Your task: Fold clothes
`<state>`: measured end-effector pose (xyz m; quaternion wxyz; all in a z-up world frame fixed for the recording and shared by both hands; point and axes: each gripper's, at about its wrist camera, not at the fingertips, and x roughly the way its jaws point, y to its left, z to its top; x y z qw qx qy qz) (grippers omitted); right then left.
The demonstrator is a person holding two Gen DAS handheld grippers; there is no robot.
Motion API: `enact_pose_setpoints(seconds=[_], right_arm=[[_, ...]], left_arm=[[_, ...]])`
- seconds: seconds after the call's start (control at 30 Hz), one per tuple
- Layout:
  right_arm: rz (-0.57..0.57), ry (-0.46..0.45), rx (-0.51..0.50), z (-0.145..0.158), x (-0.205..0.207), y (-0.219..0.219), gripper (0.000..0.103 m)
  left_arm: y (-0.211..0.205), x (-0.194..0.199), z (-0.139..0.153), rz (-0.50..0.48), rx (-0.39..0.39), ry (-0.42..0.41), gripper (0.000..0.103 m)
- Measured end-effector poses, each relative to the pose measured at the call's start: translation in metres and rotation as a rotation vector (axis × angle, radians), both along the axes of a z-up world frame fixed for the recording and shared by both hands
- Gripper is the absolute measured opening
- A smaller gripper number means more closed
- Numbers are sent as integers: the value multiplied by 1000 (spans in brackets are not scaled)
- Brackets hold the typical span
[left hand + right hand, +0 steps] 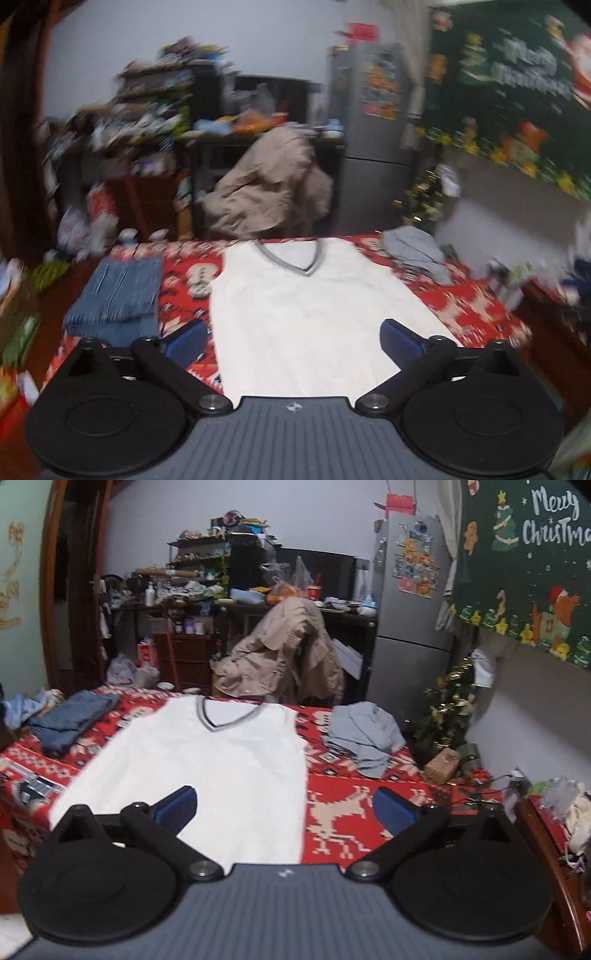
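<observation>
Right wrist view: both tools [284,808] gape empty above white vest's [221,760] hem.

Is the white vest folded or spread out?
Spread out: the white vest lies flat on the red cloth, V-neck and both armholes showing.

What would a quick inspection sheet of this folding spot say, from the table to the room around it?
Surface: red patterned cloth with reindeer covers the table.
Job's things: white vest spread flat, V-neck at the far end; folded jeans to its left; crumpled grey garment to its right.
Clutter: small wrapped box off the far right corner.
Grippers: left gripper and right gripper both open, holding nothing, above the vest's near end.
Cables: dark cords at the table's right edge.
Surroundings: beige coat on a chair, fridge, small Christmas tree, crowded shelves.
</observation>
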<state>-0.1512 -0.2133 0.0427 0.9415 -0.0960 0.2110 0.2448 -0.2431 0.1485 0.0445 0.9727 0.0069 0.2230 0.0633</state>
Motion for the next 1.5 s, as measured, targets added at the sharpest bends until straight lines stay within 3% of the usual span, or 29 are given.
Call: enact_pose_setpoints(seconds=[0.07, 0.13, 0.4, 0.5, 0.6, 0.73, 0.9, 1.0, 1.13, 1.23, 1.33, 1.5], right_arm=[[-2, -32, -6, 9, -4, 3, 102], [-13, -55, -19, 16, -9, 6, 102], [-26, -15, 24, 29, -17, 12, 102], [-32, 41, 43, 29, -13, 14, 102], [-15, 72, -25, 22, -6, 24, 102], [20, 115, 17, 10, -3, 31, 96], [-69, 261, 138, -17, 16, 24, 96], [-115, 396, 189, -40, 41, 12, 97], [-137, 571, 289, -83, 69, -15, 97], [-194, 705, 416, -122, 90, -45, 96], [-278, 802, 496, -159, 103, -67, 95], [-311, 871, 561, -187, 108, -79, 95]], left_arm=[[-22, -1, 3, -20, 136, -32, 98], [-33, 5, 2, 4, 173, -37, 103], [-43, 31, -14, 95, 97, 73, 100], [-36, 33, -20, 66, -56, 121, 99], [-24, 44, -32, 53, -243, 198, 99], [-1, 50, -56, 119, -432, 264, 97], [43, 49, -88, 207, -569, 312, 95], [70, 46, -114, 258, -652, 345, 95], [103, 33, -155, 298, -828, 361, 94], [117, 26, -184, 309, -958, 382, 89], [123, 24, -210, 316, -1023, 407, 86], [125, 33, -238, 219, -1165, 374, 86]])
